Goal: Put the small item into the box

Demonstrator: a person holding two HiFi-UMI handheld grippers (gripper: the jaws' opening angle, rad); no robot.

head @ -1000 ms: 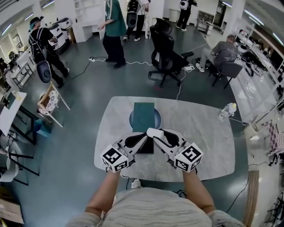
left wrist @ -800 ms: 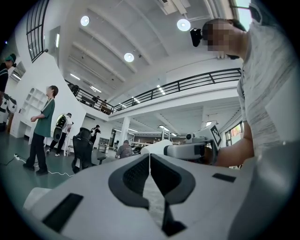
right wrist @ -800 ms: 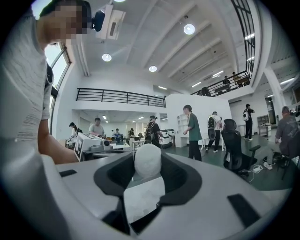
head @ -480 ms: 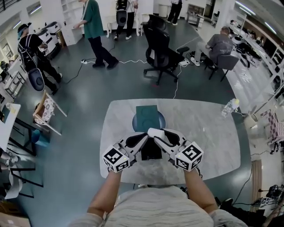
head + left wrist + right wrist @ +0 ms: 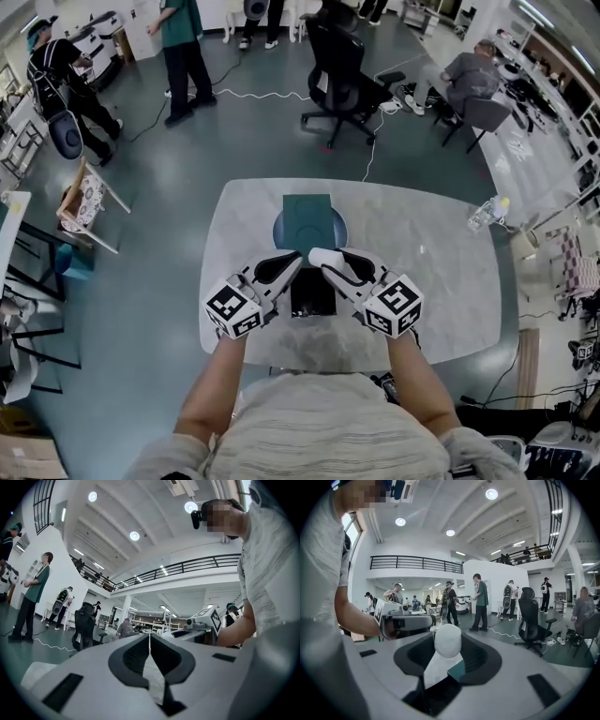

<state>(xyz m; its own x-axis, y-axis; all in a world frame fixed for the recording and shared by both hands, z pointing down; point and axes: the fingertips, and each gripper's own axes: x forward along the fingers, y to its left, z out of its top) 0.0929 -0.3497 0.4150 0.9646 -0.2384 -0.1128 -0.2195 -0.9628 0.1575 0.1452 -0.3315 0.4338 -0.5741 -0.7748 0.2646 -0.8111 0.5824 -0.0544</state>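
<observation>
The right gripper (image 5: 330,259) is closed on the small item (image 5: 447,640) — a white, egg-shaped thing pinched at the very tips, with the jaws standing wide to span it. Just to its left, the left gripper (image 5: 150,641) has its jaws pressed together with nothing between them. Both hang above the box (image 5: 312,292), dark and open on the near part of the table (image 5: 441,281). In the head view the item sits in the air about over the box's far edge. By its looks it is light and smooth, and its round form could squirt out of a slack pinch — best held across its widest girth. Farther off, a teal square piece (image 5: 307,217) lies on a blue round dish (image 5: 339,232).
</observation>
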